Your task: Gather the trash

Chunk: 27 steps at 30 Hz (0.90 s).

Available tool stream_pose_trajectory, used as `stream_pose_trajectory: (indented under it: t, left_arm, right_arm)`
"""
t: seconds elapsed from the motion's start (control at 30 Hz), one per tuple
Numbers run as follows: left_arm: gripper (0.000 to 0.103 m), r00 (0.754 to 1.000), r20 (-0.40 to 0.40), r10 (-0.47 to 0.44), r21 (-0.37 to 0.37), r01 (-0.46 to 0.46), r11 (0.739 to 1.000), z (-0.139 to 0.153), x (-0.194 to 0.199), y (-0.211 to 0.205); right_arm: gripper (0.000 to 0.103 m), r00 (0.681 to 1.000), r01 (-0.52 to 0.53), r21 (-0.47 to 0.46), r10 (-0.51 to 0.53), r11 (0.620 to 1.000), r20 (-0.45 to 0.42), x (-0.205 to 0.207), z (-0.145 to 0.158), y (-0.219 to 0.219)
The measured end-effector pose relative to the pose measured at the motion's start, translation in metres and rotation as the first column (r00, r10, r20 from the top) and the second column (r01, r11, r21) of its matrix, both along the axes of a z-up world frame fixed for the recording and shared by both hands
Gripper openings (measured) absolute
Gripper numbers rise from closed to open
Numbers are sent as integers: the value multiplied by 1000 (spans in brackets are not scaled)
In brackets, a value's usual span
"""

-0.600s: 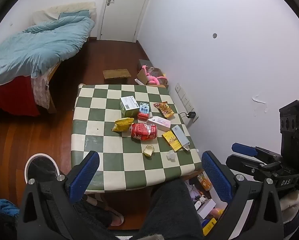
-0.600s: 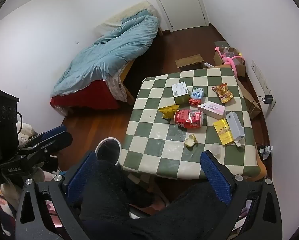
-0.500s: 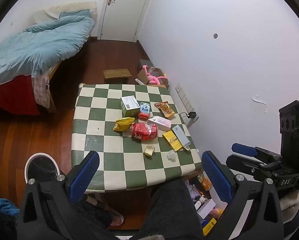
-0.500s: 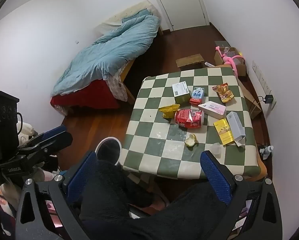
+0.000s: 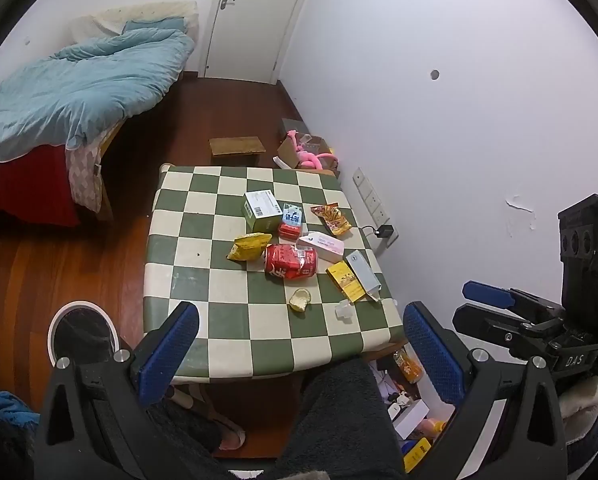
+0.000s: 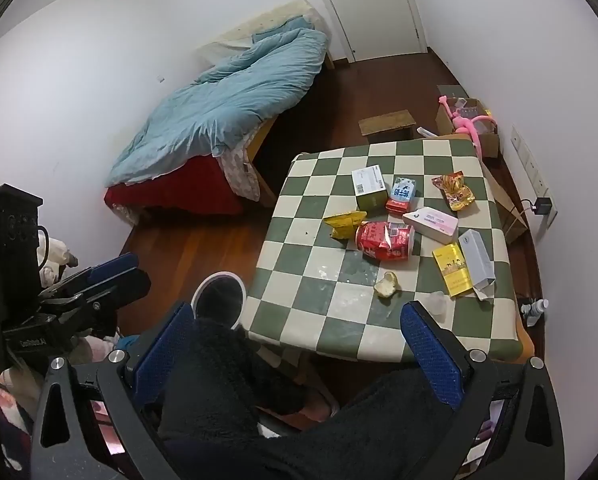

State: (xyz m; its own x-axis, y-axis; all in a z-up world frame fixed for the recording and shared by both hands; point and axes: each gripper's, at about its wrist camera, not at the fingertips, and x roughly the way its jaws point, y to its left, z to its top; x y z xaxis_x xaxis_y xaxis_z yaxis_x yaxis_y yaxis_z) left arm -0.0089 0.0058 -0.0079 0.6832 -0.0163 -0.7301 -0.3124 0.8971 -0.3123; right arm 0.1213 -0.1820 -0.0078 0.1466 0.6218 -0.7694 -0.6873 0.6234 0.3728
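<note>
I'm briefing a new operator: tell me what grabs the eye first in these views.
The green-and-white checkered table stands out, with litter clustered toward its right side: a crushed red can lying at the centre, a yellow wrapper just left of it. Left of the table, a white-rimmed bin stands on the floor. Both claws, left claw and right claw, hang open short of the table.

Both claws agape (empty)

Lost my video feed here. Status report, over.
Left gripper open, empty; right gripper open, empty, both short of the table. Red can and wrappers untouched. Bin on floor, left of table. Nothing blocking.
</note>
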Motion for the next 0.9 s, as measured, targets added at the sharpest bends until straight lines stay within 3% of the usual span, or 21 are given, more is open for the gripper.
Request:
stream_pose_trajectory:
  t: [0.9]
  left_arm:
    - [103,1000,-5,6,2,-6,1000,0,-3,3]
  right_arm:
    - [103,1000,-5,-2,5,1000,-1,-1,-1,6]
